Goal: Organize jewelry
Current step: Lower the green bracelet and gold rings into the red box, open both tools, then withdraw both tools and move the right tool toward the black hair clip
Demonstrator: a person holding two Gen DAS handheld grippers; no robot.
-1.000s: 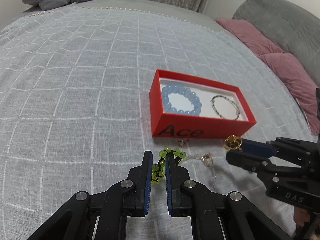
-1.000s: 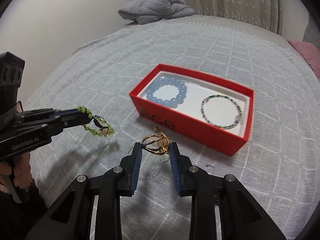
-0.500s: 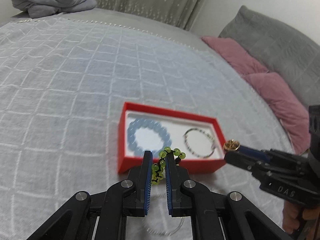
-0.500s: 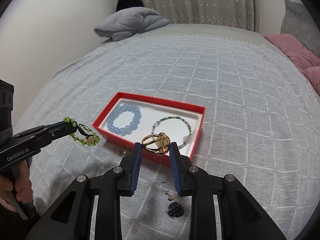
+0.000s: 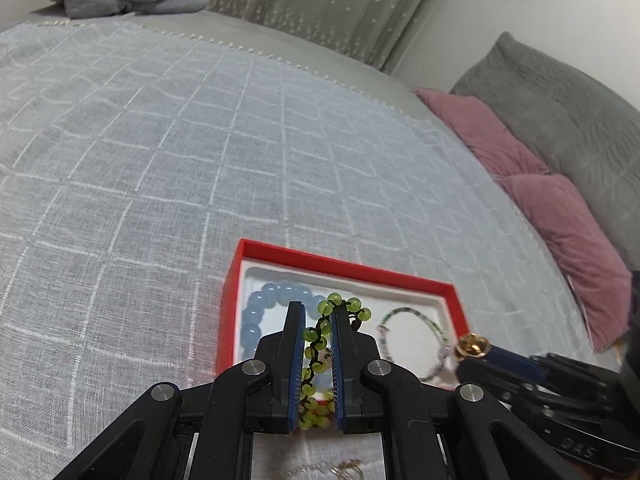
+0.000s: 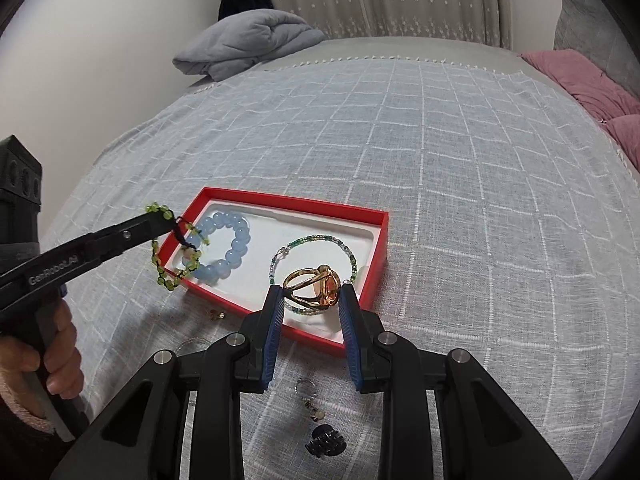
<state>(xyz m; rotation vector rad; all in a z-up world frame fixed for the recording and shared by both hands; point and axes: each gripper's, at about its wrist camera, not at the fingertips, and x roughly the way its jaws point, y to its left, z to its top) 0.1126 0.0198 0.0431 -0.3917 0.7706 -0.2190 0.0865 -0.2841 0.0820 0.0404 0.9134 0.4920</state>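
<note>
A red box (image 5: pixel 344 266) (image 6: pixel 380 236) with a white lining lies on the grey bedspread. In it rest a pale blue bead bracelet (image 5: pixel 260 312) (image 6: pixel 236 248) and a thin green-beaded bangle (image 5: pixel 416 316) (image 6: pixel 316 240). My left gripper (image 5: pixel 316 312) (image 6: pixel 158 216) is shut on a green bead bracelet (image 5: pixel 316 344) (image 6: pixel 172 248), which dangles over the box's left end. My right gripper (image 6: pixel 313 294) (image 5: pixel 472 346) is shut on a gold ring (image 6: pixel 314 286) (image 5: pixel 472 346) above the box's near right part.
Loose pieces lie on the bedspread (image 6: pixel 460 200) near me: a small gold earring (image 6: pixel 216 314), a thin chain (image 6: pixel 188 346), a charm (image 6: pixel 312 404) and a black clip (image 6: pixel 326 444). Pink pillows (image 5: pixel 560 208) and a grey cushion (image 5: pixel 568 112) line the right. A folded grey blanket (image 6: pixel 248 44) sits far back.
Both grippers have travelled forward over the bedspread, carrying the green bracelet and the gold ring from in front of the box to above it. Both grips are unchanged.
</note>
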